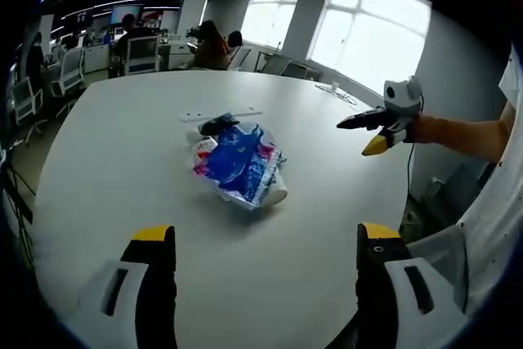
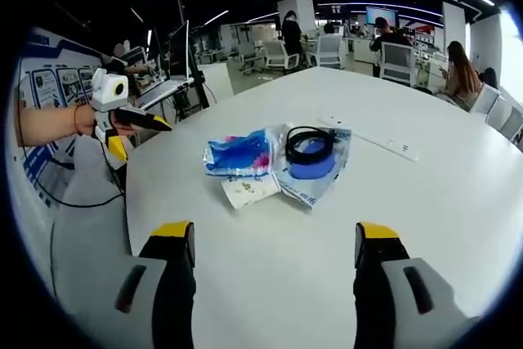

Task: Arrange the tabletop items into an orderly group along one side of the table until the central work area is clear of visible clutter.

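With both the left gripper (image 1: pixel 265 243) and the right gripper (image 2: pixel 275 239) held spread and empty short of the plastic bag (image 2: pixel 278 161) lying mid-table (image 1: pixel 122 161), the bag was judged best pinched at a bunched fold, cable coil (image 2: pixel 309 145) kept atop.

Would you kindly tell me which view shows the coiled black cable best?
The right gripper view: the coiled black cable lies as a full open ring atop the blue plastic bag. In the left gripper view it is a dark lump behind the bag.
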Tool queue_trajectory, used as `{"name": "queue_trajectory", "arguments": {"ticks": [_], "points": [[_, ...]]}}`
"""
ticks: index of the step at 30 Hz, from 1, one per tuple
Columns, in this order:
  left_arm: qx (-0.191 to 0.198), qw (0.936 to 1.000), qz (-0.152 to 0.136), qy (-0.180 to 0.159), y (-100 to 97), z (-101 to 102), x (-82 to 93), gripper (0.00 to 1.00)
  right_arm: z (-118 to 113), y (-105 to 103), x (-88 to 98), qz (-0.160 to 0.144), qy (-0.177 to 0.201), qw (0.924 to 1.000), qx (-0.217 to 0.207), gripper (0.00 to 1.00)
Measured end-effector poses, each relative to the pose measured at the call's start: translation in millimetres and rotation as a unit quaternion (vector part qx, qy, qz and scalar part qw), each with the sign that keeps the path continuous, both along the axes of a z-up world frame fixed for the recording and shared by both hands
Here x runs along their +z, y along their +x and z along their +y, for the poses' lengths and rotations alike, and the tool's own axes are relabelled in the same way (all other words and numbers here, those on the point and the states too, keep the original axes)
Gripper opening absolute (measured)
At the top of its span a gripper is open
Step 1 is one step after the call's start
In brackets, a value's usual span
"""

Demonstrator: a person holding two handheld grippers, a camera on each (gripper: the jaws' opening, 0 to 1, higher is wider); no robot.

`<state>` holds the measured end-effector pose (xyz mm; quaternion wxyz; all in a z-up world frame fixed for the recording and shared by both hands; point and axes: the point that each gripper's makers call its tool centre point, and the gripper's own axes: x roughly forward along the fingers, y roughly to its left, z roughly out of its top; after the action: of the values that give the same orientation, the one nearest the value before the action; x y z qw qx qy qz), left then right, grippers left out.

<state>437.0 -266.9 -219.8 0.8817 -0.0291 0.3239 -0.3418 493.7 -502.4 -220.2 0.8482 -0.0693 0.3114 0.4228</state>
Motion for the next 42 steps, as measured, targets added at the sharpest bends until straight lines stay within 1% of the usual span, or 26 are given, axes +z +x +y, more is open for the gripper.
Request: {"name": "queue_trajectory", "arguments": {"ticks": [3,10,17,24,29,32,39,42], "points": [[0.001,1.0000,0.000,-0.002,5.0,-0.8,-0.7,0.93,8.1,6.4,2.5,-0.006,0.005,1.0000,0.004,0.78],[0.002,1.0000,-0.002,-0.007,16.6,-6.3,-1.3,0.92,25.3,16.3,4.4,-0.008,0.012,0.9998,0.012,0.75],[0.011,0.9999,0.001,-0.010,29.3,-6.9,-7.2,0.89,42.3,26.6,3.4,-0.011,0.017,0.9996,0.020,0.71],[0.019,0.9997,0.004,-0.015,41.3,-9.5,-13.6,0.88,62.5,37.2,-1.8,-0.011,0.020,0.9994,0.027,0.67],[0.026,0.9995,0.006,-0.020,49.3,-11.8,-19.0,0.87,72.1,45.5,-4.6,-0.013,0.021,0.9992,0.030,0.63],[0.030,0.9994,0.008,-0.016,53.0,-12.5,-23.4,0.83,76.7,49.6,-6.1,-0.014,0.023,0.9992,0.030,0.60],[0.037,0.9990,0.014,-0.022,60.4,-16.8,-31.3,0.83,86.5,55.6,-15.2,-0.008,0.021,0.9992,0.033,0.58],[0.039,0.9989,0.016,-0.022,63.8,-17.2,-36.5,0.81,89.6,58.2,-20.1,-0.005,0.021,0.9992,0.034,0.57]]}}
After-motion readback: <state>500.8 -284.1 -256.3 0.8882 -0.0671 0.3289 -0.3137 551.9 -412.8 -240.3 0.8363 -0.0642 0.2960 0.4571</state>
